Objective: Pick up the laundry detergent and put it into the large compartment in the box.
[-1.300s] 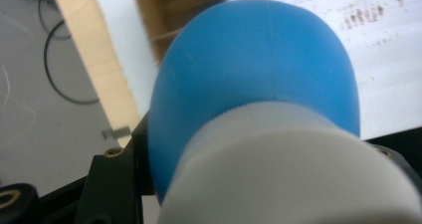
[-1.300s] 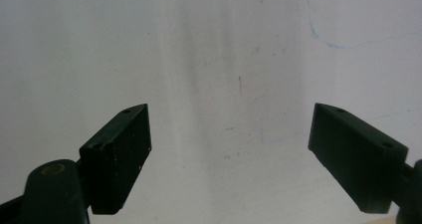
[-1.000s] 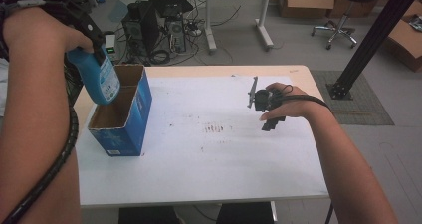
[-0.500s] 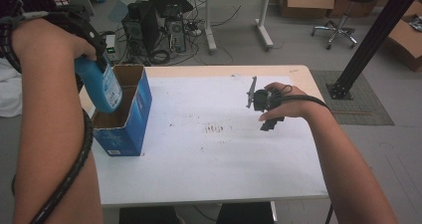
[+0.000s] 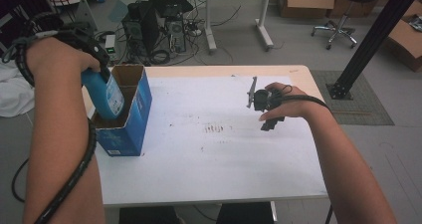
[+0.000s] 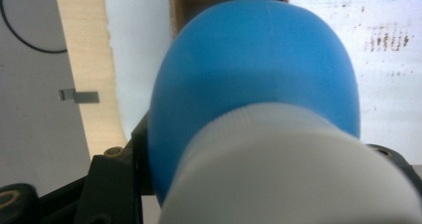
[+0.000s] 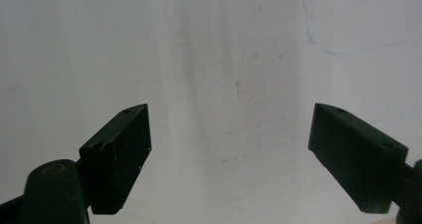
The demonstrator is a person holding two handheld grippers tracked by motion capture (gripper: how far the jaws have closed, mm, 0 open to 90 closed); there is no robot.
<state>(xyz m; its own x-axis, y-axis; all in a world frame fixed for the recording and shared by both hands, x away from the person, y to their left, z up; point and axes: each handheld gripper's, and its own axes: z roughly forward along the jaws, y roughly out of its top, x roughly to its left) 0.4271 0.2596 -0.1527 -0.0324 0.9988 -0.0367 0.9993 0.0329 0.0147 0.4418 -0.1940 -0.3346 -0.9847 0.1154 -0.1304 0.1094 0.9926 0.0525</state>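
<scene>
The blue bottle (image 5: 105, 93), at the frame's left, is gripped by the left gripper (image 5: 94, 67) and partly lowered into the open box (image 5: 130, 115); release is judged outstanding. The right gripper (image 7: 229, 159) is held open, empty, over the table (image 5: 224, 154).

Even, soft daylight — close bottle (image 6: 254, 74) blurred (shadows faint)

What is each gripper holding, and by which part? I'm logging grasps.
The left gripper holds the blue bottle near its white-capped top, over the blue cardboard box. The right gripper is open and holds nothing.
</scene>
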